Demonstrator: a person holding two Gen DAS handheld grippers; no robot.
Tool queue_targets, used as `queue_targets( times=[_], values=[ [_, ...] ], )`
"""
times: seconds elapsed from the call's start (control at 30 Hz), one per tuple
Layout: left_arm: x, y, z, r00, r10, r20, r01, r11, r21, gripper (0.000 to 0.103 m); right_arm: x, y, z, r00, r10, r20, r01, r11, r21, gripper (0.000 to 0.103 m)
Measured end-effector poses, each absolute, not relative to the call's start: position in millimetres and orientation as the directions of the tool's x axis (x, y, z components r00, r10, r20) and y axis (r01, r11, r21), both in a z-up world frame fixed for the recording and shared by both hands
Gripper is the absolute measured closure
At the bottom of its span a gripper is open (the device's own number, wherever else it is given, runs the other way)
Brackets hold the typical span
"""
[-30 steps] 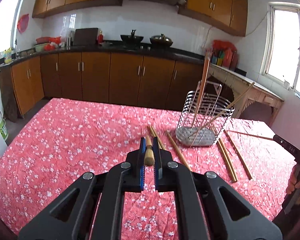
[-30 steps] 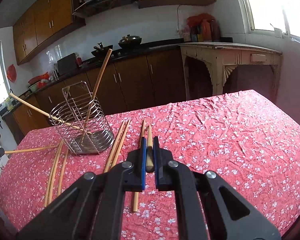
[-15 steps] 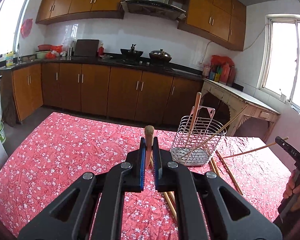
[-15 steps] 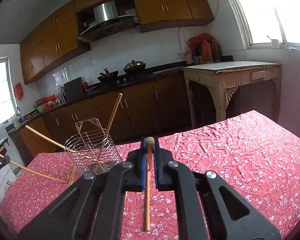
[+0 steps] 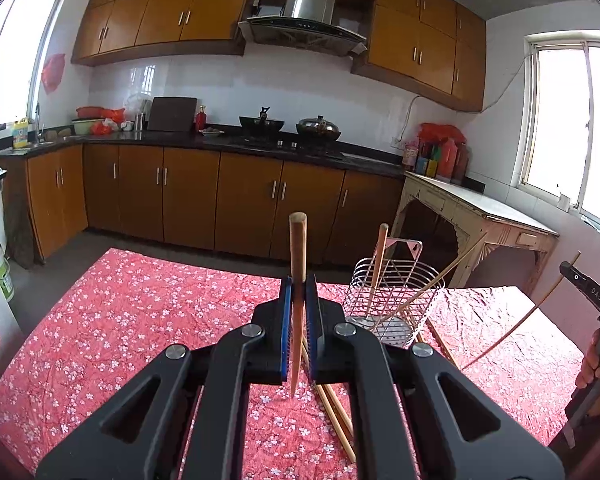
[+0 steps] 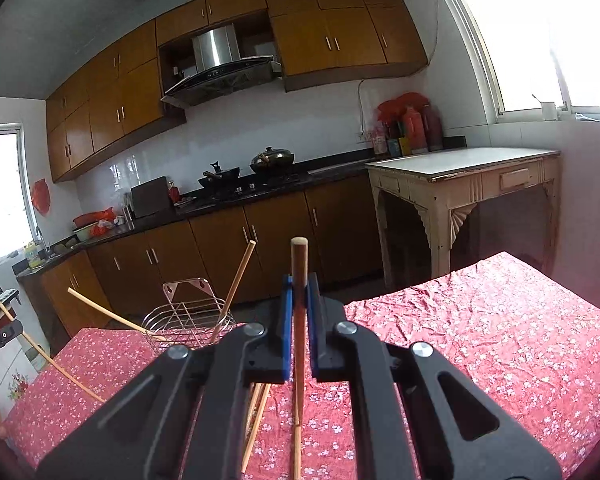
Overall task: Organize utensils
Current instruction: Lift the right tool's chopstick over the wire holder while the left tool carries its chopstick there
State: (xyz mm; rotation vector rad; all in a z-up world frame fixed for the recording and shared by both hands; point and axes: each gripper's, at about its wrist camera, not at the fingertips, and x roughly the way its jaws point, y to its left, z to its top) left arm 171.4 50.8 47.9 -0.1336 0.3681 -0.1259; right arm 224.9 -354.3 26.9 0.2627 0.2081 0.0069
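Between black tongs [image 5: 299, 292], round wooden chopstick [image 5: 297, 240]

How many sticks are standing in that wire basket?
2: an upright chopstick near the middle, and a leaning chopstick tilted over the wire basket's right rim, as seen from the left wrist. None appear hidden.

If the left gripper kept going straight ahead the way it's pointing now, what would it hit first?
Probably nothing close. The left gripper, shut on a chopstick, points over the table's far edge toward the brown base cabinets. The wire holder sits right of that line, though depth is unclear.
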Motion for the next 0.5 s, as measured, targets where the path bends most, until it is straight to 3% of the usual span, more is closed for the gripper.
queue_targets(
  times=[0.5],
  values=[
    [156.0,5.6,95.4,0.931,-0.236,-0.277,0.210,0.970,-0.122,0.097,221.6,-329.0,74.7,0.972,0.136,-0.194,-0.077,0.956,0.284,0.096]
  ],
)
